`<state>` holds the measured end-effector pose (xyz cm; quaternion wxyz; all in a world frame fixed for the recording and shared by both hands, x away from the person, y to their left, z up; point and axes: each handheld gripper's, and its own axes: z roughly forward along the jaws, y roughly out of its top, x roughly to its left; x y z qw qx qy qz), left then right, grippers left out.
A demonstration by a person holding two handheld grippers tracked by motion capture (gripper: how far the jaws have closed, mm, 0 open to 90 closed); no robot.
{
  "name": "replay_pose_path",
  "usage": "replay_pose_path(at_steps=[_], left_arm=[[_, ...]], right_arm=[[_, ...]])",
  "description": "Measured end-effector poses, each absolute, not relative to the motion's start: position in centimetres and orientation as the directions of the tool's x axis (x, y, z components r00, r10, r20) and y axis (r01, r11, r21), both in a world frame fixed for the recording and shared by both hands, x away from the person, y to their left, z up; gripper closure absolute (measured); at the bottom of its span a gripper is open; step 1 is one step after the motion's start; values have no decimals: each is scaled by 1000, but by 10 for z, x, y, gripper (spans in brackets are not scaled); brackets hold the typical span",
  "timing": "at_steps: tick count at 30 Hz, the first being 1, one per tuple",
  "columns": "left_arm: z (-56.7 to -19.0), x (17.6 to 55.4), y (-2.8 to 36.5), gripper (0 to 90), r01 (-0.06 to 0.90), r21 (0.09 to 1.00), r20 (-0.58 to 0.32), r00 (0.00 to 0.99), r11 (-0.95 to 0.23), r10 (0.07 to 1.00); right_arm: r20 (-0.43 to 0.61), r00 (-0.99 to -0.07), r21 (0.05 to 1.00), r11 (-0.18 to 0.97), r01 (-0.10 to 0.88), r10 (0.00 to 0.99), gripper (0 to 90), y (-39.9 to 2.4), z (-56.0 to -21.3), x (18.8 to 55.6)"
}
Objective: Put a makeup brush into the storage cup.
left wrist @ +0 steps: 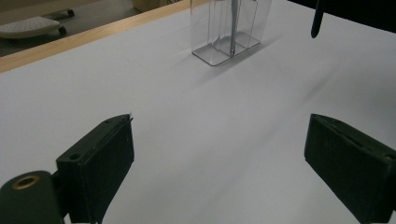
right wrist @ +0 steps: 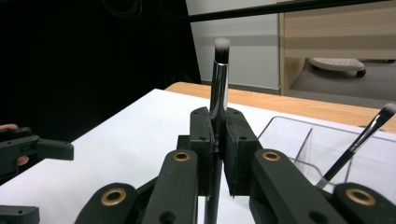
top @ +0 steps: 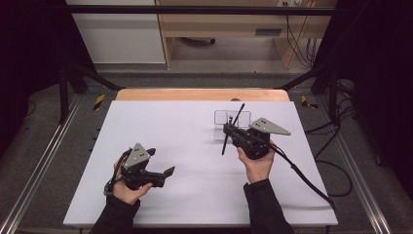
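Holding a makeup brush (right wrist: 219, 93) upright between its closed jaws, the right hand-held gripper (top: 233, 132) sits right of centre on the white desk (top: 195, 122), just near of a clear organiser (top: 220, 117). The brush has a black handle, a silver ferrule and a pale tip; in the high view it leans, tip toward the far side. Inside the clear organiser, a second brush (right wrist: 359, 142) stands slanted in one compartment; the organiser rests toward the far right of the desk. The left hand-held gripper (top: 163, 163) is at the near left, well apart from the organiser, its jaws spread wide with nothing between them, above bare desk surface. A person's hand grips each tool; dark sleeves enter from the near edge.
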<state>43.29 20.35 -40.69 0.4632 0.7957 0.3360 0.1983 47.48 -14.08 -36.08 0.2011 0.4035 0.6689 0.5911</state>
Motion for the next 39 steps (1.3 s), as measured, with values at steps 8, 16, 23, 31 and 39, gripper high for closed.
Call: replay_pose_path(at_steps=[8, 16, 23, 31, 39], left_arm=[[-407, 434, 209, 76, 356, 873, -3, 688, -333, 726], [-408, 436, 213, 83, 363, 872, -5, 676, -327, 737], [-409, 438, 215, 83, 369, 868, -1, 671, -332, 742], [-409, 438, 217, 85, 373, 868, -6, 668, -327, 744], [-408, 439, 218, 85, 371, 870, -7, 668, -324, 745]], right_arm=[[172, -578, 960, -3, 281, 798, 840, -144, -351, 485], [154, -559, 960, 10, 280, 815, 840, -145, -346, 499], [147, -536, 960, 11, 279, 831, 840, -144, -347, 510], [141, -518, 963, 4, 268, 843, 840, -143, -343, 519], [133, -498, 967, -1, 256, 857, 840, -143, -335, 527]])
